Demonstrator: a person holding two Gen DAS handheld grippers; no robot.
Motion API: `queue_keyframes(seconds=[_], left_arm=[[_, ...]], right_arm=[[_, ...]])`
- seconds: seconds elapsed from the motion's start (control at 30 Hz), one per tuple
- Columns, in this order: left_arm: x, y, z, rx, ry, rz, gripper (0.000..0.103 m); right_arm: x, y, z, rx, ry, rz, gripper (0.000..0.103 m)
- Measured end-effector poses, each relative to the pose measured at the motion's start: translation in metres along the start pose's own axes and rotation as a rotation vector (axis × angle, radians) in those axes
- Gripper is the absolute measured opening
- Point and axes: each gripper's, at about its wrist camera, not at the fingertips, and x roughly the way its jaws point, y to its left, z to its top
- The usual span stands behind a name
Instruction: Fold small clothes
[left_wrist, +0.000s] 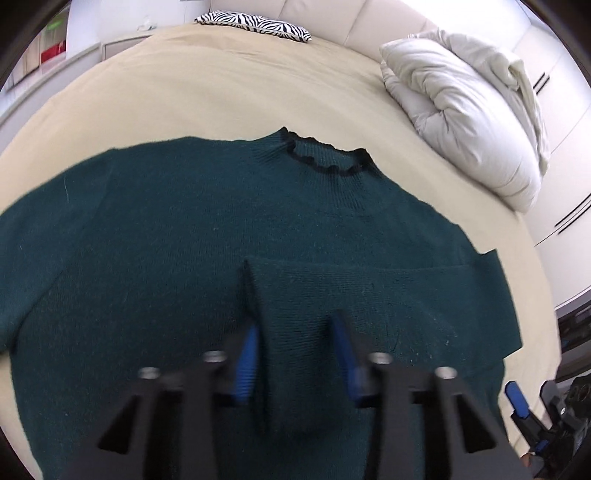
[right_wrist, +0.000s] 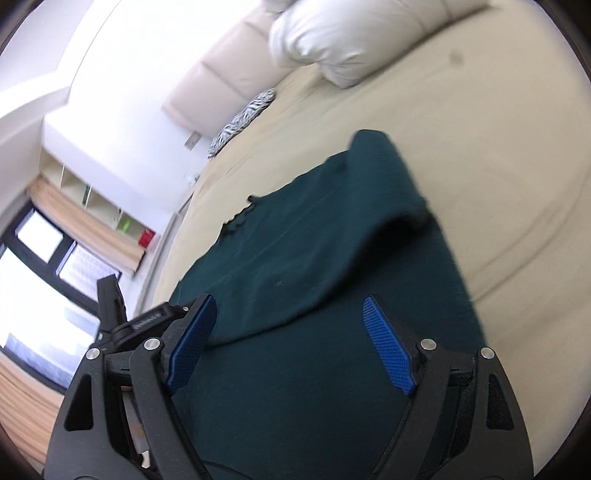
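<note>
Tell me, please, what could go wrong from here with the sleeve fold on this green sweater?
1. The left gripper has its jaws open around the folded-in sleeve, so nothing pins it; the sleeve may slide back out.
2. The right gripper is open too, above the sweater, where a raised hump of fabric could be pressed into a crease.
3. The far sleeve still lies spread on the bed sheet, so the fold could end uneven.

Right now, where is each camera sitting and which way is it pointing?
Left wrist: on the left hand-held gripper, looking up the bed over the green sweater; its blue fingers straddle a folded sleeve.
Right wrist: on the right hand-held gripper, rolled sideways over the sweater, fingers apart, holding nothing.
Both show: sweater, white duvet, zebra pillow.
</note>
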Motion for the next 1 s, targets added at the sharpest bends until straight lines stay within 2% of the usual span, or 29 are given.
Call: queue_keyframes(seconds=[0.07,0.1,0.17,0.27,0.37,0.47,0.57,0.67,0.73,0.83,0.9,1.0], left_arm=[[-0.004,0.0,0.0,0.014,-0.007,0.012,0.012],[-0.007,0.001,0.001,0.017,-0.013,0.008,0.01],[-0.012,0.002,0.003,0.016,-0.022,-0.009,0.009],[-0.028,0.004,0.014,0.016,-0.089,0.002,0.009],[-0.043,0.019,0.023,-0.027,-0.158,-0.028,0.009],[-0.034,0.027,0.026,-0.03,-0.136,-0.028,0.009],[-0.022,0.04,0.021,-0.055,-0.116,-0.015,0.009],[-0.015,0.054,0.015,-0.097,-0.109,-0.027,0.009],[-0.013,0.059,0.012,-0.105,-0.114,-0.035,0.009],[-0.011,0.059,0.013,-0.112,-0.12,-0.041,0.009],[-0.009,0.057,0.012,-0.107,-0.116,-0.041,0.009],[-0.008,0.058,0.011,-0.103,-0.111,-0.04,0.009]], right_arm=[[-0.002,-0.012,0.001,0.028,-0.007,0.006,0.081],[0.001,-0.017,0.002,0.044,-0.01,0.017,0.081],[0.011,-0.022,0.004,0.08,-0.009,0.026,0.081],[0.011,-0.036,0.008,0.15,-0.005,0.043,0.081],[0.025,-0.038,0.018,0.221,0.002,0.087,0.083],[0.043,-0.038,0.033,0.25,0.032,0.097,0.083],[0.068,-0.045,0.046,0.313,0.082,0.063,0.083],[0.07,-0.062,0.056,0.368,0.028,0.043,0.079],[0.06,-0.073,0.06,0.404,-0.025,0.051,0.072],[0.045,-0.088,0.058,0.454,-0.093,0.035,0.071],[0.039,-0.091,0.053,0.479,-0.077,0.016,0.073],[0.036,-0.083,0.045,0.494,-0.055,0.084,0.075]])
